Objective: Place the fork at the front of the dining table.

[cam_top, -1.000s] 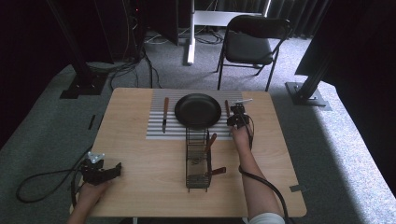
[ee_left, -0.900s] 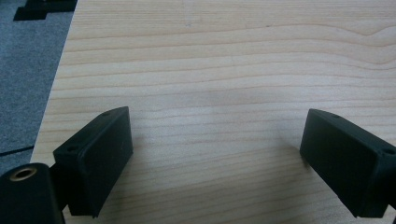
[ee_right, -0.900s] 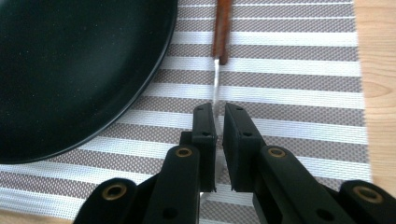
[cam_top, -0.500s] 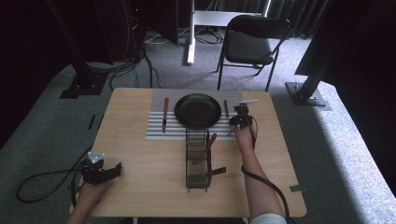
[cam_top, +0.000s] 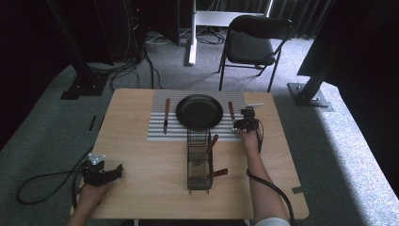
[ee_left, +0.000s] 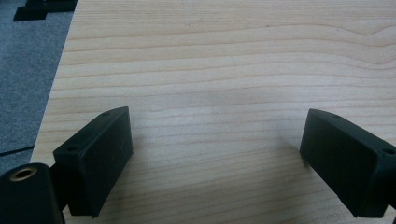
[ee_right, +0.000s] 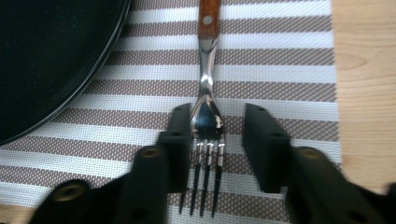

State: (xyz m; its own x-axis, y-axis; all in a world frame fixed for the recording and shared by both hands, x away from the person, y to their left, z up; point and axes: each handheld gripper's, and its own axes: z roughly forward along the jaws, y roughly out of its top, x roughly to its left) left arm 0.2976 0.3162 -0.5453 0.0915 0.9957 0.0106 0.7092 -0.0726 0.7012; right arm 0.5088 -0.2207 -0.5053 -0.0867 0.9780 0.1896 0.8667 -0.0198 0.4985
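The fork (ee_right: 208,114) lies flat on the striped mat (ee_right: 280,60), right of the black plate (ee_right: 46,60). The right tool (ee_right: 217,140) has just been opening – fork between its jaws, unclamped. The left tool (ee_left: 215,154) rests open on the worktop (ee_left: 224,56). Judging by this, the fork is placed – more cutlery waits in the wire basket (cam_top: 198,160), centre frame.

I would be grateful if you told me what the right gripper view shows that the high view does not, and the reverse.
Right gripper view alone: the fork's tines lying between the right gripper's just-opened jaws, apart from the right pad.

High view alone: the wire basket, knife, chair and left gripper.

Both: the black plate, striped mat, fork and wooden table.
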